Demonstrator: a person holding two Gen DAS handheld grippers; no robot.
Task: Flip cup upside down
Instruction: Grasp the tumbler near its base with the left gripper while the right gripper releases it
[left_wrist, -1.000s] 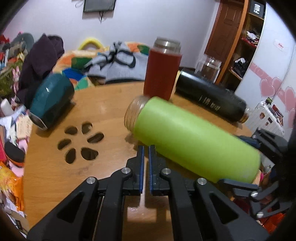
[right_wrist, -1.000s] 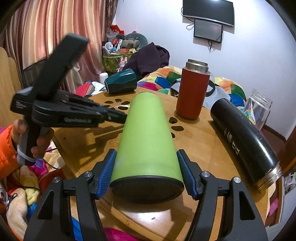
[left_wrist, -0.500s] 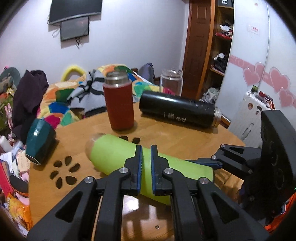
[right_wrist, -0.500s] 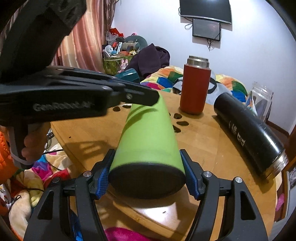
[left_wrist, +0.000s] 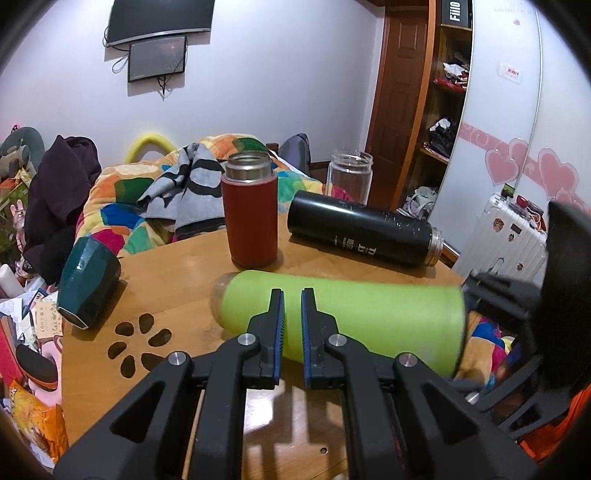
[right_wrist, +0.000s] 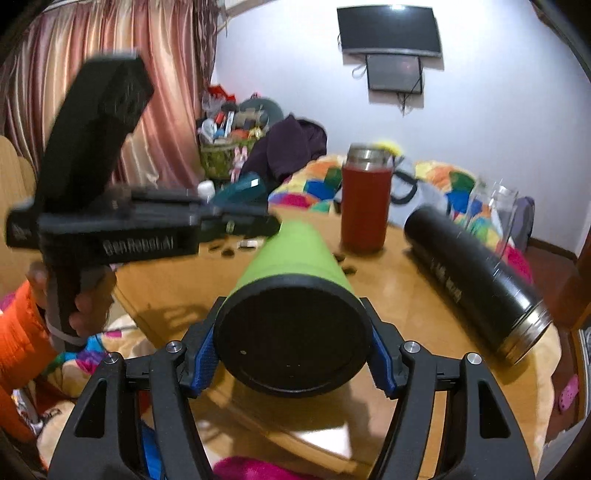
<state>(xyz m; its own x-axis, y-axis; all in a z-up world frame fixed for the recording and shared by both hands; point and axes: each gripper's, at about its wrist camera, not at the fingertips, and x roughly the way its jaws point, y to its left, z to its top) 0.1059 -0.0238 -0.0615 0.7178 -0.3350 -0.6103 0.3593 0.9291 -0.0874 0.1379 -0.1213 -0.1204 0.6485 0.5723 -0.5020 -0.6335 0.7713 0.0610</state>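
Note:
The green cup (left_wrist: 354, 317) is a tall lime tumbler with a black base (right_wrist: 291, 339). My right gripper (right_wrist: 291, 354) is shut on its base end and holds it roughly level above the round wooden table (left_wrist: 177, 266), mouth pointing away. My left gripper (left_wrist: 291, 332) is shut and empty, in front of the cup's middle. The left gripper also shows in the right wrist view (right_wrist: 236, 225), beside the cup's far end.
A red flask (left_wrist: 251, 218) stands upright behind the cup. A black flask (left_wrist: 362, 229) lies on its side to the right. A dark green cup (left_wrist: 86, 280) lies at the table's left edge. A glass jar (left_wrist: 347, 177) stands at the back.
The green cup has been lifted off the table by its base and tipped toward level. My left gripper has risen and drawn back, still shut.

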